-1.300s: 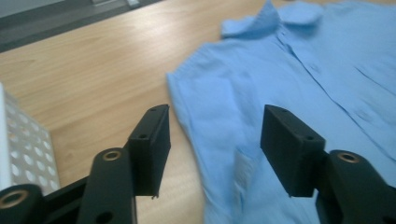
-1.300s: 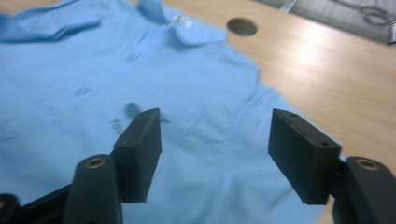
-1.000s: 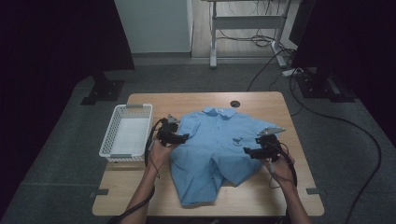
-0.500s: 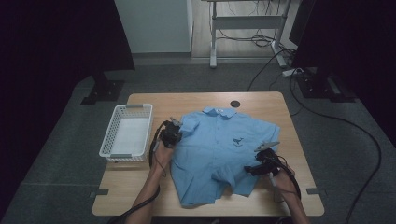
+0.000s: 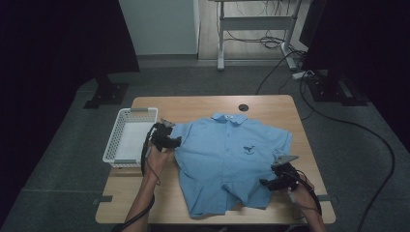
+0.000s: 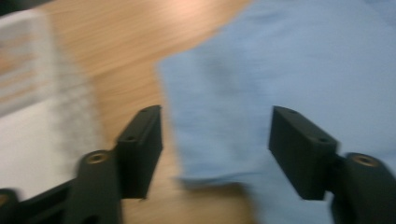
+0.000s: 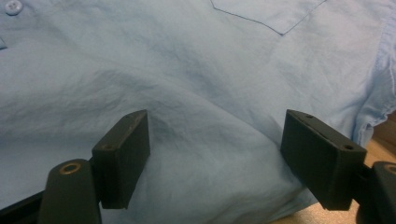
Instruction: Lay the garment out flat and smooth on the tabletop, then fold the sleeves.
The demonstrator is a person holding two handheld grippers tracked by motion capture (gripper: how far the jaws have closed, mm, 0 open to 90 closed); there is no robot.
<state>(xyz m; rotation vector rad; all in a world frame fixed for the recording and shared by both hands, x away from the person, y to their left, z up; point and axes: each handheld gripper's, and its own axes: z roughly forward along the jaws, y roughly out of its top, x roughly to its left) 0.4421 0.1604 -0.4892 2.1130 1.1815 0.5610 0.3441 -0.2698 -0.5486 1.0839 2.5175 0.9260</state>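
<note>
While both grippers gape, shirt point(image 5: 227, 159) bears dark whale emblem point(image 5: 248, 150).

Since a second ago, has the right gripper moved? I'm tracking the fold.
Yes. The right gripper has come toward the table's near edge, from beside the shirt's right sleeve to its lower right hem.

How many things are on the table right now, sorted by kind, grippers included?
Shirt: 1, light blue, spread flat
Basket: 1, white, at the table's left
Grippers: 2, left gripper at the shirt's left edge, right gripper at its lower right; both have open jaws, and the left gripper's jaws have just been opening
Total: 4
</note>
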